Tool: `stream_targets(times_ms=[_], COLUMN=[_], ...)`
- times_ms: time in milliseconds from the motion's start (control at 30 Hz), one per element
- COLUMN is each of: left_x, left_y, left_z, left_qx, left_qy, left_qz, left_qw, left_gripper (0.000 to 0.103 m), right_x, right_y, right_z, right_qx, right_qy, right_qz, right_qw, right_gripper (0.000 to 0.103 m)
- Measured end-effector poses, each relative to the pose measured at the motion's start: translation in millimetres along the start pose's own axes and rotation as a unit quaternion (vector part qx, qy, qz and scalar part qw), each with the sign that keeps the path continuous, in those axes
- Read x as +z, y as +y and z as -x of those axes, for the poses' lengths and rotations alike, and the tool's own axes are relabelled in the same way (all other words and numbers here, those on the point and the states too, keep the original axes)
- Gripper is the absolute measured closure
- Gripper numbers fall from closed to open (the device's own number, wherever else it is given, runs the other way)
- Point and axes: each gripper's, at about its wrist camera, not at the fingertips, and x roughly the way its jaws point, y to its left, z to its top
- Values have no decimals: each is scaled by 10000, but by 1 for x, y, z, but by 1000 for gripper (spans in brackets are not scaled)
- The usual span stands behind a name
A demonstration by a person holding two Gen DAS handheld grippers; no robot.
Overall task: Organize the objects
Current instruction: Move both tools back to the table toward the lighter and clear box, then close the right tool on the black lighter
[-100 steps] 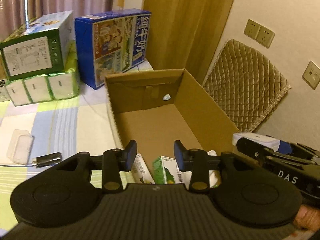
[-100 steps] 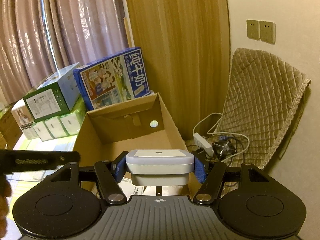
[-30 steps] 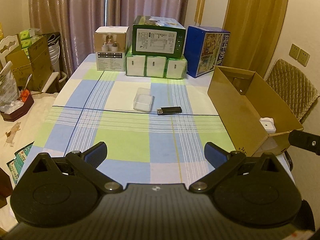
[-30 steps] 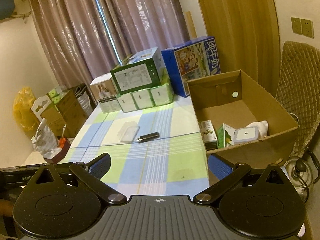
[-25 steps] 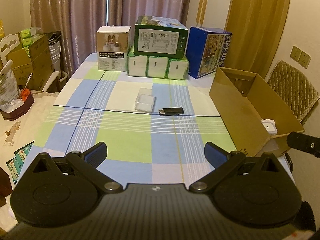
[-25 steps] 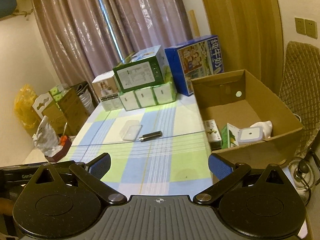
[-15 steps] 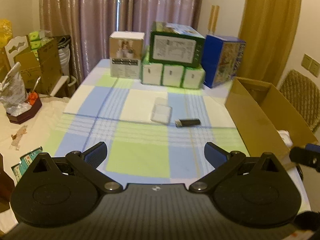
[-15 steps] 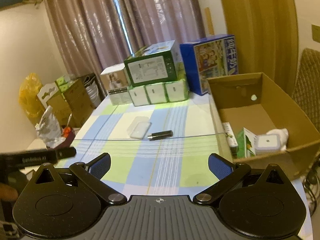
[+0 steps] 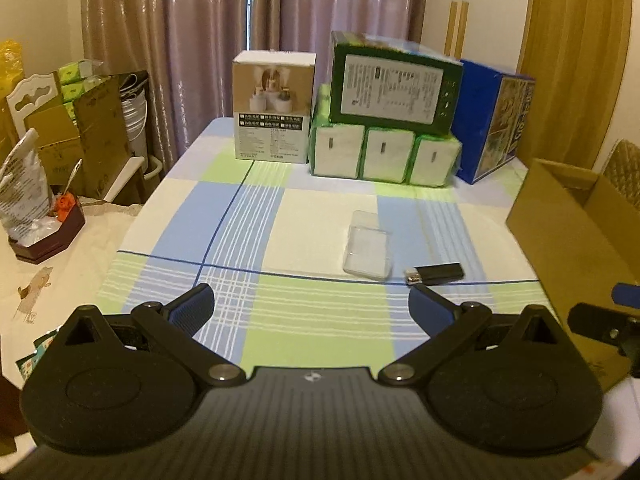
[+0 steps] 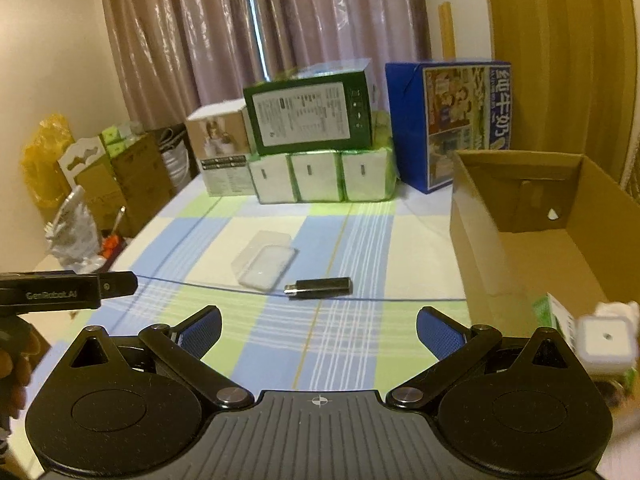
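- right gripper [image 10: 319, 330] now empty, jaws spread wide, pulled back over the near table edge; 3.3 s ago it clamped a white square device over the box – that device [image 10: 605, 342] now sits inside the cardboard box [image 10: 520, 216] at its near end, beside a green-and-white carton [image 10: 554, 314]; so one placement reads as done
- left gripper [image 9: 310, 306] also spread wide and holding nothing; earlier it hung nearly closed right over the box, now it is backed off with the whole table in view
- both cameras have swung from the box interior to the tabletop over the last second – probably lining up the next pick
- still loose on the cloth: black USB stick [image 10: 319, 287] lying flat, metal plug toward the left; clear plastic case [image 10: 265, 265] just beside it, farther from the grippers; neither has shifted in the last second; both near the table middle, apart from the box
- judgement: those two are the likely remaining items; the stick is low and thin, needs a narrow pinch from above
- surface: table under a checked cloth [image 9: 280, 216] in blue, green and cream; box on its right side
- far edge: white product box [image 9: 273, 106], green box [image 9: 394, 80] stacked on three tissue packs [image 9: 384, 156], blue milk carton box [image 10: 448, 124]
- room: mauve curtains [image 9: 200, 20] behind, wooden panel at right, cartons and bags piled at left; dim warm light
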Motion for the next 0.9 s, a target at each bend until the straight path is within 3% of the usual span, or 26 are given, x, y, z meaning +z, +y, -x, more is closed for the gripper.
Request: stream_targets(times_ms=[433, 633, 700, 900], left_x=[11, 13, 13, 16], left_y=[15, 15, 18, 24], left_z=[-93, -119, -125, -132], left_qx=[-65, -42, -68, -109], left_qy=[-9, -20, 42, 64], left_qz=[114, -141, -111, 13], left_qw=[9999, 9999, 9999, 9999], left_gripper=[1, 1, 1, 1], right_x=[-2, 0, -1, -6], right_y=[-4, -6, -7, -2], right_z=[-109, -145, -156, -180], right_qx=[60, -51, -56, -125], right_qy=[170, 159, 191, 269], right_qz=[83, 243, 229, 358], right_qw=[9998, 9996, 9995, 9989], right_gripper=[2, 5, 9, 11])
